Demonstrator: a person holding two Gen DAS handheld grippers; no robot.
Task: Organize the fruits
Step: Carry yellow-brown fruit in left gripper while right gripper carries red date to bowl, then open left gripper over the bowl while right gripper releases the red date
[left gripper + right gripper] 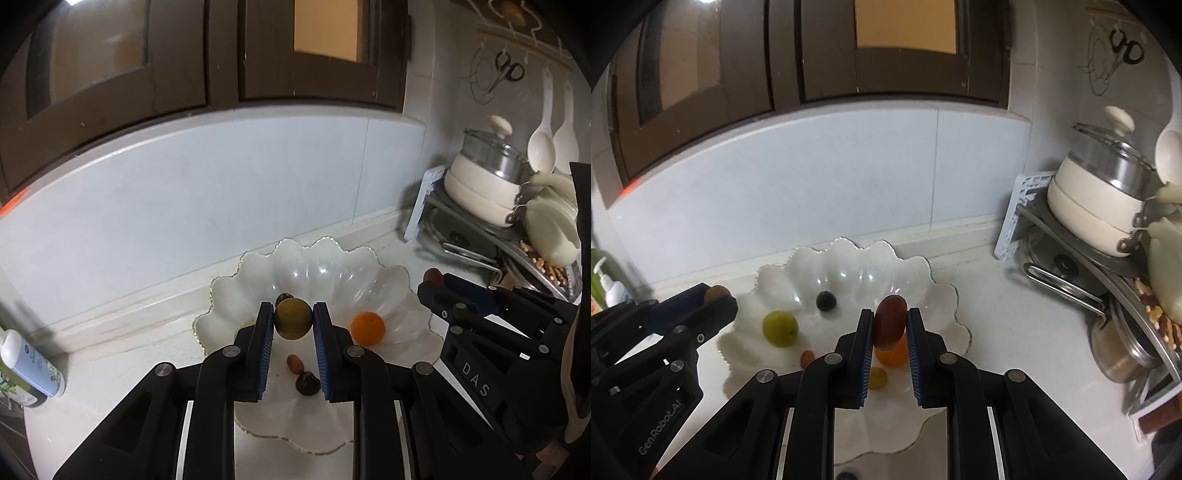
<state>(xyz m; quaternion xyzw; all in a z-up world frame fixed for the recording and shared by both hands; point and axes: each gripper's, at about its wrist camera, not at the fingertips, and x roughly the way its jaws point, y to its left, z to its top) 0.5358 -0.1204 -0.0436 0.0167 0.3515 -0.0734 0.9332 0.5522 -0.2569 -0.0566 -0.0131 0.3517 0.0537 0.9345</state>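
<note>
Over the dish [391,291] — grippers clamp fruits.

- "DAS" is showing in pale letters on the black body of the right gripper [434,286].
- "GenRobot.AI" is showing along the left gripper [718,295] body.

1. The scalloped bowl [388,291] looks like glossy, pearly glass or glazed ceramic.
2. The worktop [990,306] is smooth, pale, stone-like.
3. Both claws, left [293,317] and right [890,321], are matt black plastic with ribbed blue pads [264,354].
4. The pot lid [1108,155] is clear glass rimmed in shiny metal.
5. The cupboard doors [110,99] are dark wood.
</note>
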